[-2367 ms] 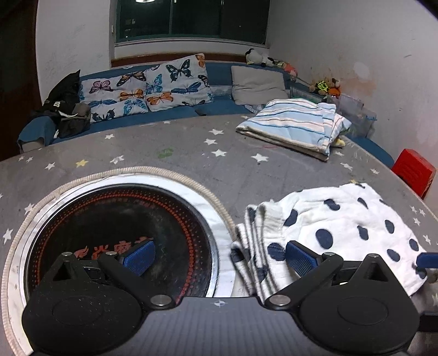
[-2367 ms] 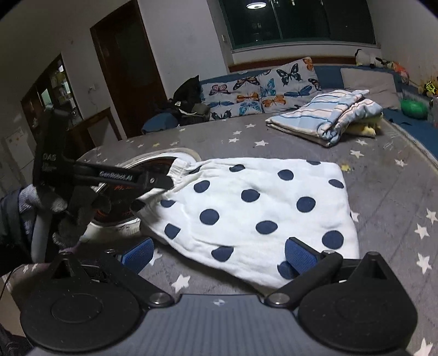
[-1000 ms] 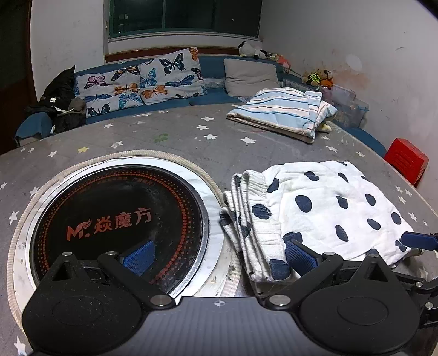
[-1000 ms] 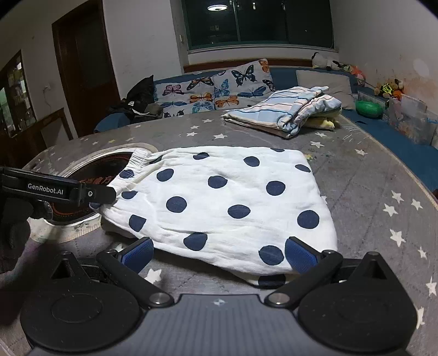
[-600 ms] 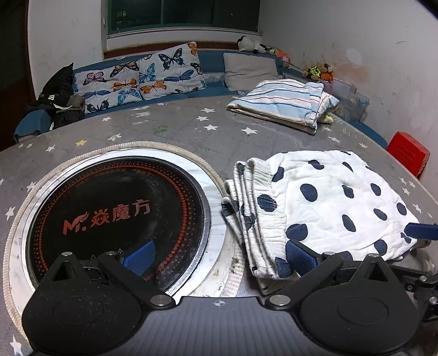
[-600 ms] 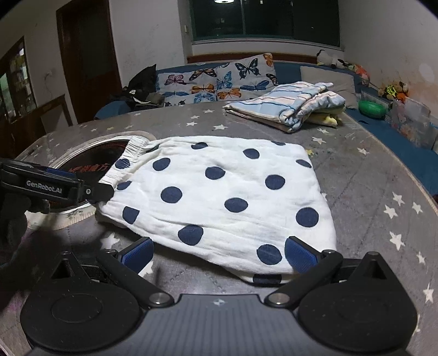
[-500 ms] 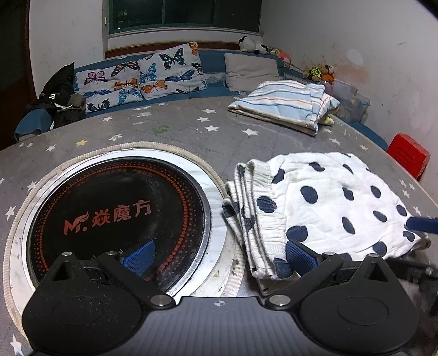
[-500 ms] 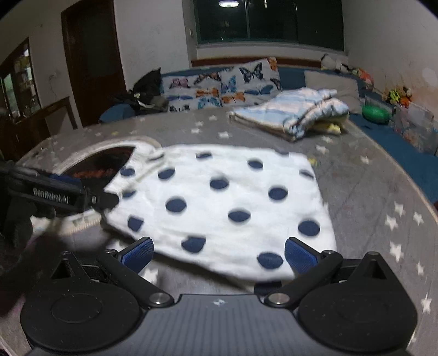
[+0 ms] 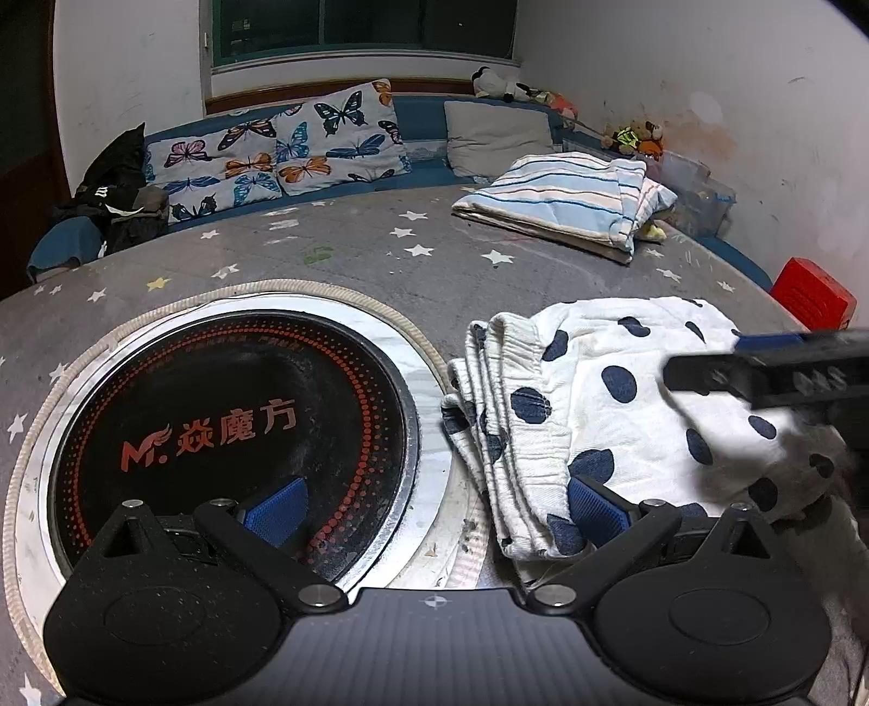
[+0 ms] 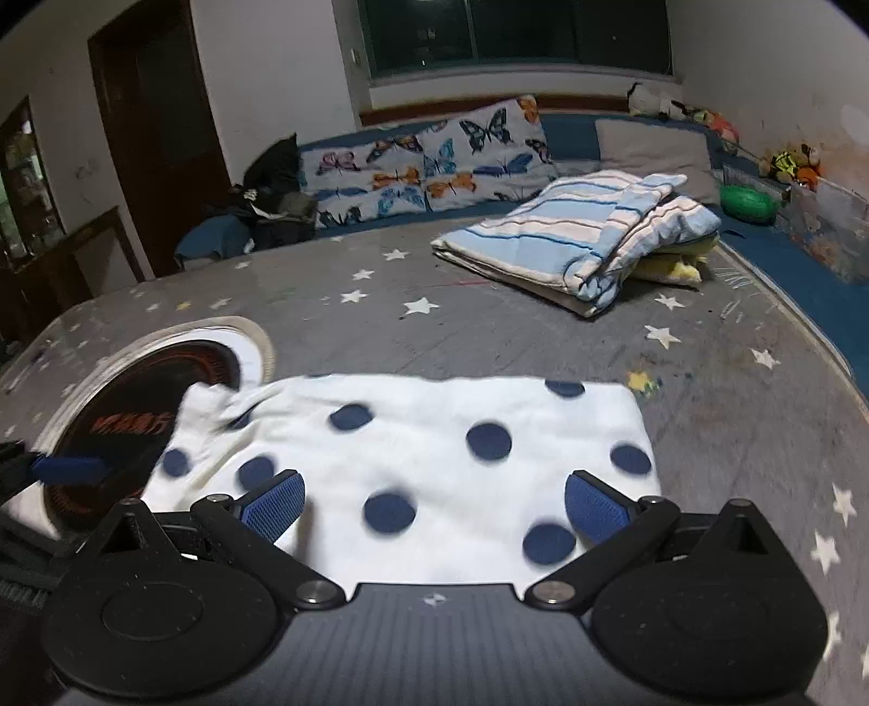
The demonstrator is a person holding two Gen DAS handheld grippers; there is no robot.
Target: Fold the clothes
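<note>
both grippers spread wide (blurred) over dotted shorts [image 10: 434,451] on table [image 10: 543,326]

In the left wrist view we find the round hotplate [image 9: 228,423] at lower left, set into the table [image 9: 353,260]. The dotted garment [image 9: 624,413] lies on the table at lower right, its near edge just beside the hotplate's rim. A folded striped blanket [image 9: 559,195] rests on the table at upper right. Behind the table, along the top of the frame, the butterfly cushions [image 9: 282,152] sit on the sofa [image 9: 418,117].

White walls [image 9: 679,81], a dark window [image 10: 516,32], blue bench seating [image 10: 814,282] behind.
</note>
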